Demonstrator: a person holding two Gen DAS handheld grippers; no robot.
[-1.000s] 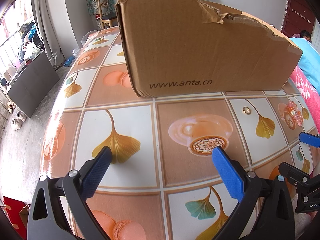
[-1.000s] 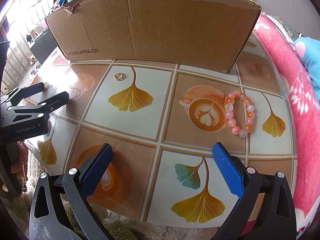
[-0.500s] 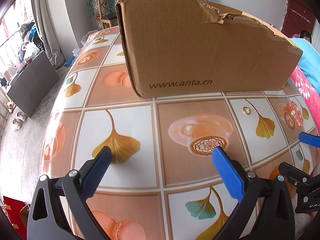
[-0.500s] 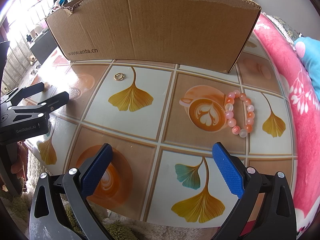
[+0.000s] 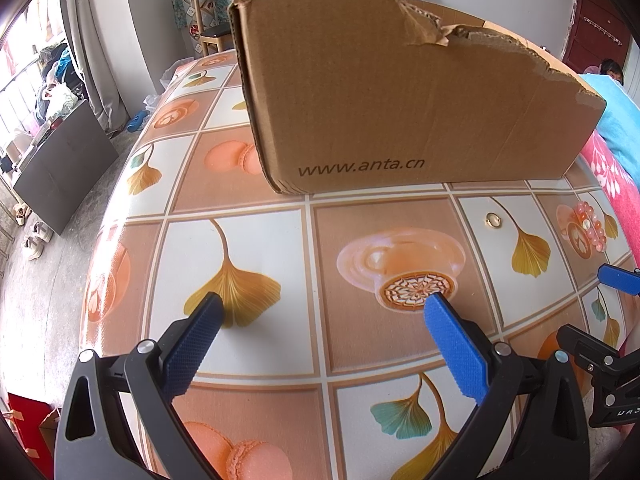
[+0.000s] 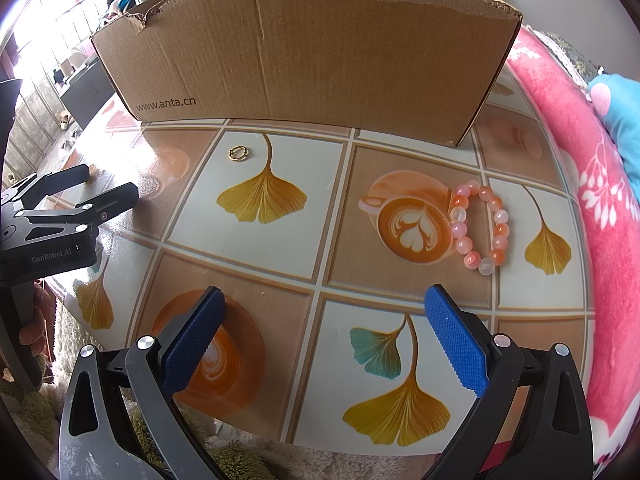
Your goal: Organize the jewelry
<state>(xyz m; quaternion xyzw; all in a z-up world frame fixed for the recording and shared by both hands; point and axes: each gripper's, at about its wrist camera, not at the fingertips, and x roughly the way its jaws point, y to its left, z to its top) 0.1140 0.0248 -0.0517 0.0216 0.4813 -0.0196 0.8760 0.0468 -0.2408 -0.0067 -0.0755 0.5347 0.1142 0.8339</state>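
A glossy worktop (image 6: 280, 272) printed with ginkgo leaves and coffee cups carries a torn cardboard box (image 6: 312, 52) along its far edge. Two pieces lie loose in front of it: a small gold ring (image 6: 239, 154) near the box's left end, and a pink and orange bead bracelet (image 6: 480, 228) to the right, well apart from the ring. The bracelet lies flat as a narrow oval, its long axis running from near to far. The left gripper (image 5: 324, 312) and right gripper (image 6: 324, 308) both hover over the near edge, fingers spread wide and holding nothing. No piece looks collected yet, so this reads as the approach to a first pick. The bracelet is nearest the right gripper; a likely move is forward and rightward, closing across the oval's narrow width.
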